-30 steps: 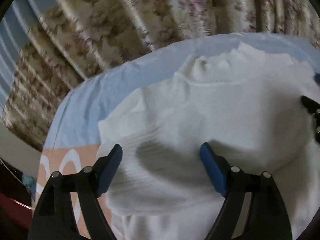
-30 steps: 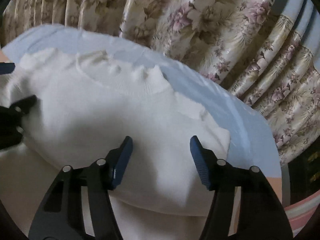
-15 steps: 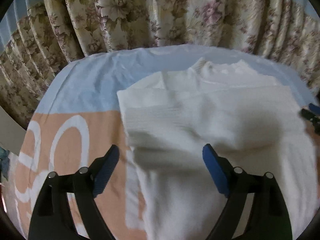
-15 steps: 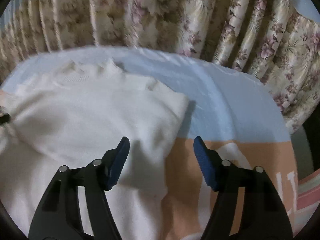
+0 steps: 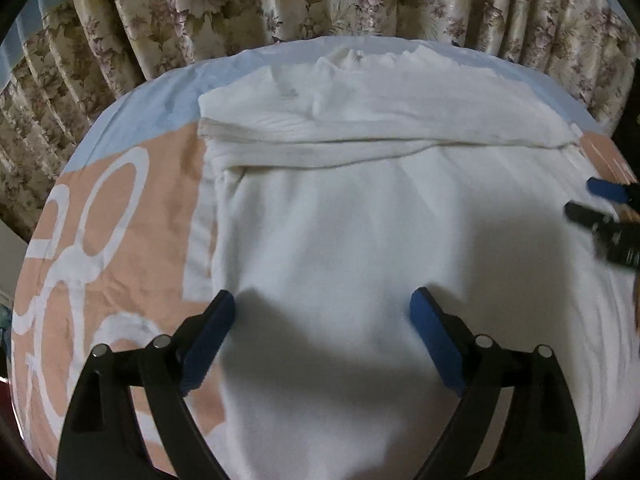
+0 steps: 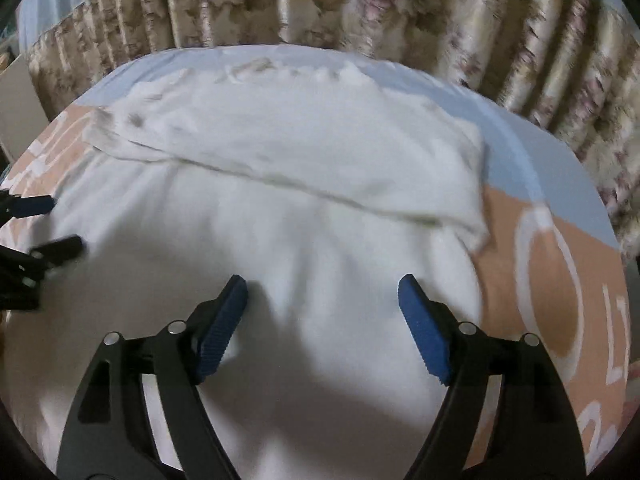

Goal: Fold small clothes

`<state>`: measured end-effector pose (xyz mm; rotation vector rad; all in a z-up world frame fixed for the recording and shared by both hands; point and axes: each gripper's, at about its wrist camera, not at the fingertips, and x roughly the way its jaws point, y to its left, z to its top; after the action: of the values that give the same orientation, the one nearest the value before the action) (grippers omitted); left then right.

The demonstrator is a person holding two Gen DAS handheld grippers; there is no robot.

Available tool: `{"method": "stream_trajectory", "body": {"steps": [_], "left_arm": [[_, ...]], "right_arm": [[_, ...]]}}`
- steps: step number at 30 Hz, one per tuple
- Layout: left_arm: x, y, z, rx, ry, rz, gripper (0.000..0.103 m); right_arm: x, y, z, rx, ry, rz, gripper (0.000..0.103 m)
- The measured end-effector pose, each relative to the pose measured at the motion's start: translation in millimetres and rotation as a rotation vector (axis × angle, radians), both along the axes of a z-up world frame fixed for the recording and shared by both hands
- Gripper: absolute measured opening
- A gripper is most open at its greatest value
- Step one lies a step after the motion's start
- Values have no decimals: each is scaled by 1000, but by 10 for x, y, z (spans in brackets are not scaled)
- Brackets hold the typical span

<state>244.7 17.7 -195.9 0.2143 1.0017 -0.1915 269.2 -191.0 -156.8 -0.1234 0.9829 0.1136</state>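
Observation:
A white knit sweater (image 5: 360, 220) lies flat on the bed, its collar end folded toward me into a band (image 5: 360, 136) across the top. My left gripper (image 5: 322, 308) hovers open over the sweater's lower left part, nothing between its blue pads. In the right wrist view the same sweater (image 6: 280, 220) fills the middle, with the folded band (image 6: 300, 148) slanting across. My right gripper (image 6: 322, 294) hangs over the lower body, its jaws opening, with no cloth pinched between them. Each gripper shows at the edge of the other's view: the right gripper (image 5: 600, 204) and the left gripper (image 6: 36, 224).
The bedcover (image 5: 120, 208) is orange with white shapes and a pale blue strip (image 5: 160, 100) at the far end. Floral curtains (image 5: 320, 0) hang close behind the bed. The orange cover (image 6: 560, 260) shows bare to the sweater's right.
Both grippers have drawn back from the collar end toward the sweater's lower body. The top part now lies folded flat as a band. The right jaws have widened.

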Motion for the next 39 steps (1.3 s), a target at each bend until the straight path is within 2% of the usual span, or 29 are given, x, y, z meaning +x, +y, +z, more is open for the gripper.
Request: {"method": "stream_trajectory", "body": {"steps": [2, 3, 5, 9, 14, 16, 21, 25, 28, 32, 35, 39], "left_arm": [[-52, 14, 14, 58, -17, 10, 91], [-67, 44, 22, 60, -13, 15, 91], [-134, 93, 68, 33, 9, 37, 90], [-394, 180, 227, -11, 21, 59, 91], [-765, 239, 318, -19, 33, 86, 94], [-912, 252, 320, -9, 36, 93, 94], [-1183, 281, 326, -28, 49, 124, 95], [-1309, 240, 331, -31, 51, 140, 96], [-1388, 197, 349, -17, 42, 136, 97], [-1444, 205, 405, -29, 27, 143, 97], [-1489, 275, 473, -81, 6, 147, 97], [-1570, 432, 470, -131, 26, 193, 97]], "right_arm": [[-76, -224, 20, 4, 5, -53, 81], [-109, -305, 35, 7, 6, -64, 81], [-170, -443, 52, -29, 12, -105, 81], [-437, -561, 205, 77, 0, -119, 84], [-873, -361, 400, 61, -1, -60, 91], [-1081, -255, 417, 45, 4, -44, 100], [-1438, -78, 409, 45, 35, -25, 100], [-1540, -34, 444, 95, 42, -30, 100], [-1583, -15, 487, 93, 38, -61, 100], [-1670, 16, 570, 31, 9, -81, 100], [-1714, -31, 587, 5, 10, -121, 100], [-1815, -177, 598, 85, 3, -174, 100]]}}
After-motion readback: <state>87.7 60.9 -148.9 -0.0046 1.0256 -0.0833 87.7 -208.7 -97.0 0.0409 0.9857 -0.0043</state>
